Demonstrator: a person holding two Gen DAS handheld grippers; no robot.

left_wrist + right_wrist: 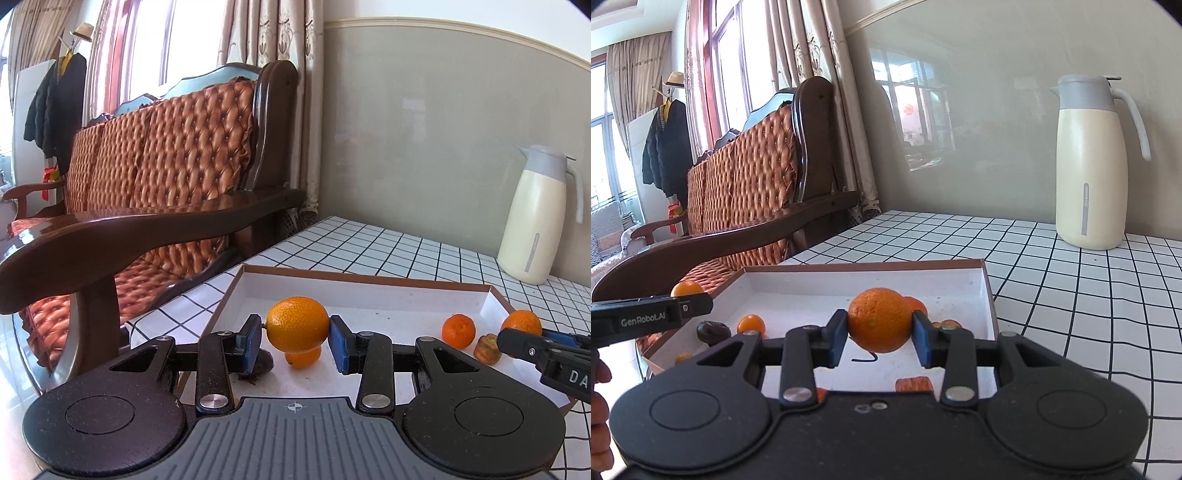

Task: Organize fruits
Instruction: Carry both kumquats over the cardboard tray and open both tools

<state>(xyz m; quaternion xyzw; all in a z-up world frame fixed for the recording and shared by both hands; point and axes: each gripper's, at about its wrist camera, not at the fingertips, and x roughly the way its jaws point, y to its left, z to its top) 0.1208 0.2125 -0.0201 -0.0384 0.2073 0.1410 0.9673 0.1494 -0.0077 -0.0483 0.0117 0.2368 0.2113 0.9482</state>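
Observation:
My left gripper [295, 341] is shut on a large orange [297, 324] and holds it above the white shallow box [369, 295]. My right gripper [877, 336] is shut on another orange [879, 319] above the same box [849, 280]. In the left wrist view a small orange [303, 357] lies under the held one, a tangerine [458, 331] and a brownish fruit piece [487, 348] lie to the right, and the right gripper's orange [521, 322] shows behind its finger. In the right wrist view a dark fruit [713, 331] and a small orange [751, 325] lie at the left.
A cream thermos jug [1091, 166] stands at the back right of the black-gridded white tabletop [1071, 295]. A wooden sofa [155, 192] with orange cushions stands close along the table's left side. The wall runs behind the table.

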